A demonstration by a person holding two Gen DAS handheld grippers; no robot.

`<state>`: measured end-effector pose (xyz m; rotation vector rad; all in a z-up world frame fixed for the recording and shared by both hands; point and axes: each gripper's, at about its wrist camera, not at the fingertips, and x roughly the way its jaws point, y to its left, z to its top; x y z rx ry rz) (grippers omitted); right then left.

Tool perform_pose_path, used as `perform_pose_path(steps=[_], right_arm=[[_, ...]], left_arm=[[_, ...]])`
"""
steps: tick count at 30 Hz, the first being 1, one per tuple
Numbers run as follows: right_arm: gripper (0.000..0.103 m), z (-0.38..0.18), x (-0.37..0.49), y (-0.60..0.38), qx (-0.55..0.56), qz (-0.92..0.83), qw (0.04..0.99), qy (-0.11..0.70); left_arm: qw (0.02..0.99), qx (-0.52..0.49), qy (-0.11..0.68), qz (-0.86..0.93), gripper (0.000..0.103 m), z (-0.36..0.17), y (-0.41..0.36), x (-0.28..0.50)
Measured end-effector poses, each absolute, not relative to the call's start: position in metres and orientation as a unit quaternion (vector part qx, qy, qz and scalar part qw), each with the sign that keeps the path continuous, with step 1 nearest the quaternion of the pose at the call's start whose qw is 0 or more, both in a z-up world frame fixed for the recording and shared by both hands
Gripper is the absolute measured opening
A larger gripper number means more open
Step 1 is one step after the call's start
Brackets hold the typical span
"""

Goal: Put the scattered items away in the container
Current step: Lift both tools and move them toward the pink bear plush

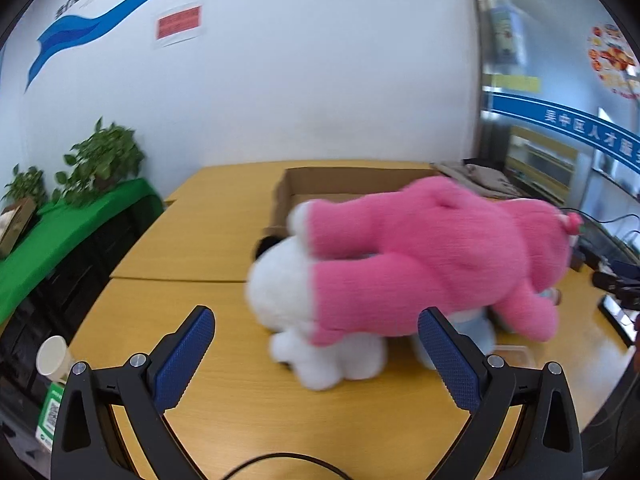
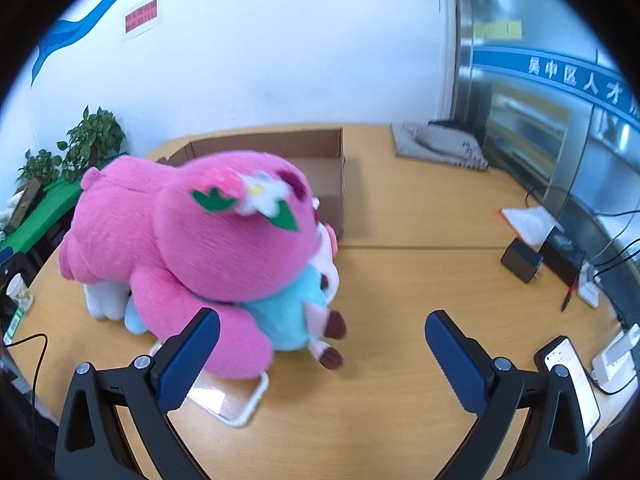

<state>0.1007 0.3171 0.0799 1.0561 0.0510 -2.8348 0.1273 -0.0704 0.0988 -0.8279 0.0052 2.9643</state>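
Both grippers stand spread wide and hold nothing: the left gripper (image 1: 316,354) and the right gripper (image 2: 322,356). Just ahead of each, a heap of plush toys lies on the desk (image 1: 192,248): a pink plush (image 2: 192,248) on top, over a white plush (image 1: 284,280) and a light-blue plush (image 2: 288,312). Beyond the heap stands the cardboard box (image 2: 320,160); these toys lie outside it. Its contents cannot be judged. Only the right view shows the clear tray (image 2: 236,400) under the heap and a phone (image 2: 568,376) far right; only the left shows a paper cup (image 1: 52,356).
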Motion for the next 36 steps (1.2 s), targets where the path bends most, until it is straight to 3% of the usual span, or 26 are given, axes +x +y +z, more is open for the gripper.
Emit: perform_pose_path(steps=[7, 36], right_arm=[[0.102, 0.084, 0.112, 0.286, 0.337, -0.940, 0.038, 0.037], [0.102, 0.083, 0.100, 0.266, 0.357, -0.931, 0.069, 0.019]], left_arm=[[0.052, -0.311, -0.015, 0.949, 0.103, 0.100, -0.029, 0.109], [0.075, -0.374, -0.033, 0.924, 0.103, 0.089, -0.002, 0.090]])
